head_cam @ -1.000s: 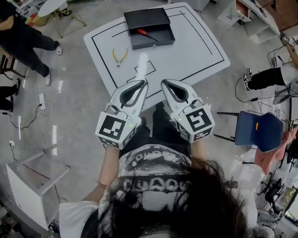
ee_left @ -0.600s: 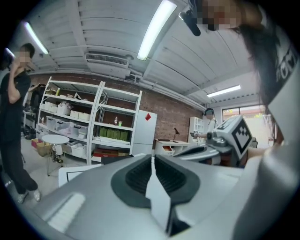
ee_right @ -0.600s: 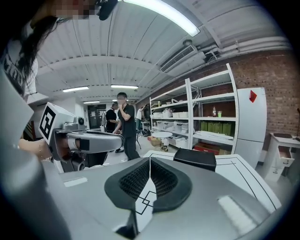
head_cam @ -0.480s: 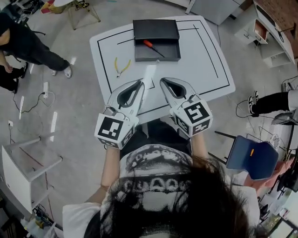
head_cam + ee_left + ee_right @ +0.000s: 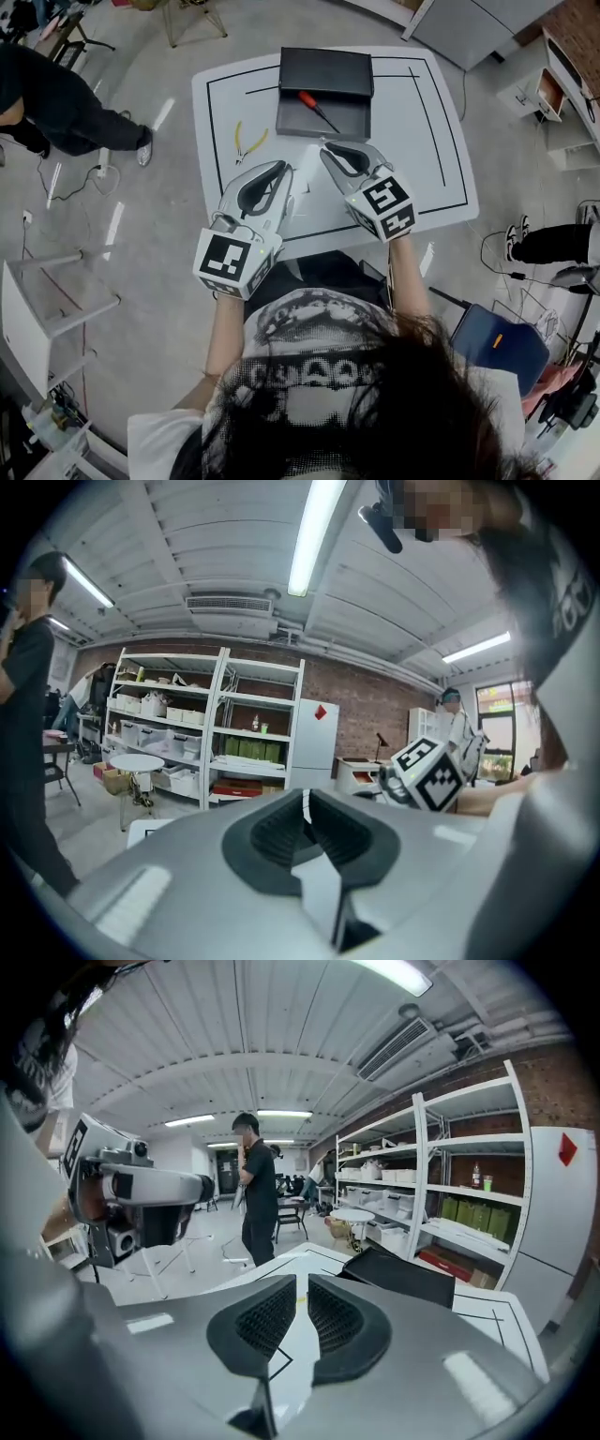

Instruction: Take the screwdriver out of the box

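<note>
A black box (image 5: 324, 73) stands open at the far side of the white table (image 5: 412, 141). In its tray lies the screwdriver (image 5: 312, 104), red-handled, slanting. My right gripper (image 5: 323, 147) hovers just short of the box's front edge; its jaws are opening to a thin slit with nothing between them. The right gripper view shows that slit (image 5: 302, 1284) and the box (image 5: 403, 1279) ahead to the right. My left gripper (image 5: 284, 167) hangs over the table's near middle, shut and empty. The left gripper view looks level across the room past the shut jaws (image 5: 305, 804).
Yellow-handled pliers (image 5: 247, 142) lie on the table left of the box. A person in black (image 5: 66, 103) stands on the floor far left; another (image 5: 258, 1194) stands beyond the table. A blue chair (image 5: 497, 342) is at the lower right, a white stand (image 5: 56, 309) at the left.
Both grippers have moved forward from above the lap to over the table, the right one farther, up to the box. The right jaws have parted slightly.
</note>
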Available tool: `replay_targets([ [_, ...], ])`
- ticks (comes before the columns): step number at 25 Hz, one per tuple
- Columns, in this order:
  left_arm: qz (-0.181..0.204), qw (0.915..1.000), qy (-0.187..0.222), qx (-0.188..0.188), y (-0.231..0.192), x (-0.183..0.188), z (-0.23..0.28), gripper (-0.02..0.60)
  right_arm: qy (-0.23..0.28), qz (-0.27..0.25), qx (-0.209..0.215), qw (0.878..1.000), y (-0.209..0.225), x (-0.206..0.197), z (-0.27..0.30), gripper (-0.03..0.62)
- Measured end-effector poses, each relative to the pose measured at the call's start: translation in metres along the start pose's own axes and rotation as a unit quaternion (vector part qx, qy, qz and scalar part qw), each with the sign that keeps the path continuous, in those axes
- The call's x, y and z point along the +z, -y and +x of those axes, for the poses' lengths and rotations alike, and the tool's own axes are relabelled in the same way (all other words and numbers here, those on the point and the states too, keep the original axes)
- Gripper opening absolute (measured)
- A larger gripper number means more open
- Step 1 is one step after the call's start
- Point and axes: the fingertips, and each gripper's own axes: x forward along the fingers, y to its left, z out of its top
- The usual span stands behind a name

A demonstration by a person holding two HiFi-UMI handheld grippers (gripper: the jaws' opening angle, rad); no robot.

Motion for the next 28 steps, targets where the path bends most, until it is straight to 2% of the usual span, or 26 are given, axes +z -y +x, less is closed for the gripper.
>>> replay_targets([
  [12, -0.002, 0.9985, -0.003, 0.055, -0.009, -0.003, 0.003, 0.000, -0.083, -0.043, 0.033, 0.995, 0.070, -0.034, 0.083, 0.093],
  [19, -0.010, 0.9968, -0.016, 0.078, -0.017, -0.013, -0.004, 0.000, -0.148, -0.025, 0.042, 0.988, 0.102, -0.071, 0.134, 0.140],
  [28, -0.017, 0.9938, -0.027, 0.107, -0.030, -0.024, -0.011, 0.000, -0.215, 0.019, 0.018, 0.976, 0.131, -0.111, 0.179, 0.179],
])
